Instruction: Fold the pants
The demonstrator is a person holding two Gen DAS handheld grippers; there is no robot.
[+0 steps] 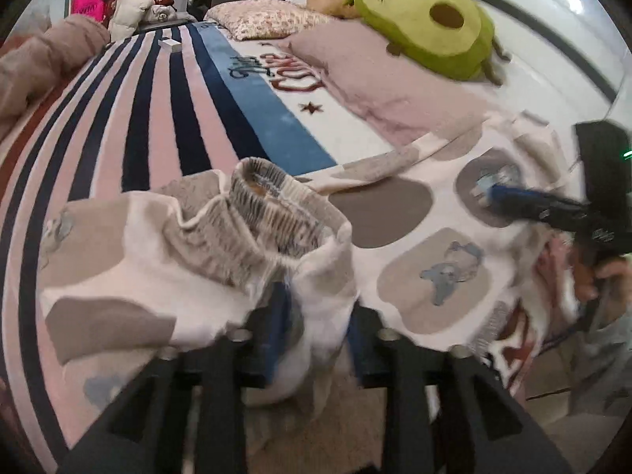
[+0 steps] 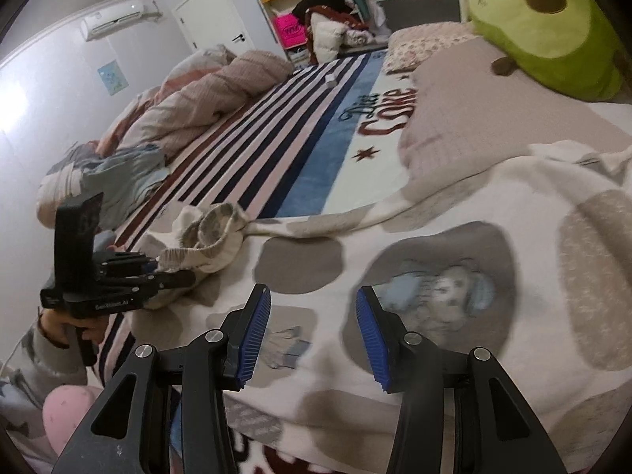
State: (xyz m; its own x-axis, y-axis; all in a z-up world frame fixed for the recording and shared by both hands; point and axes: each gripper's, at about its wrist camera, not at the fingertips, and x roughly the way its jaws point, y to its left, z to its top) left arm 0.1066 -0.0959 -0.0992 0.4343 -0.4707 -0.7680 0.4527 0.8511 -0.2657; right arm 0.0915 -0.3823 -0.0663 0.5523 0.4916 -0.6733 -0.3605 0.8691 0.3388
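Note:
The pants (image 2: 395, 245) are white fleece with grey-brown patches and small blue cartoon prints, spread over the bed. My left gripper (image 1: 312, 339) is shut on the fabric just below a ribbed elastic cuff (image 1: 268, 213), which bunches up in front of it. It also shows in the right wrist view (image 2: 173, 276), gripping the cuff end (image 2: 209, 237). My right gripper (image 2: 312, 335) is open and empty, hovering just above the pants' middle. It also shows in the left wrist view (image 1: 497, 197) over a grey patch.
A striped blanket (image 1: 158, 118) covers the bed. A pink pillow (image 1: 395, 79) and a green avocado plush (image 1: 430, 27) lie at the far right. A crumpled duvet (image 2: 205, 94) and other clothes (image 2: 118, 173) lie along the left side.

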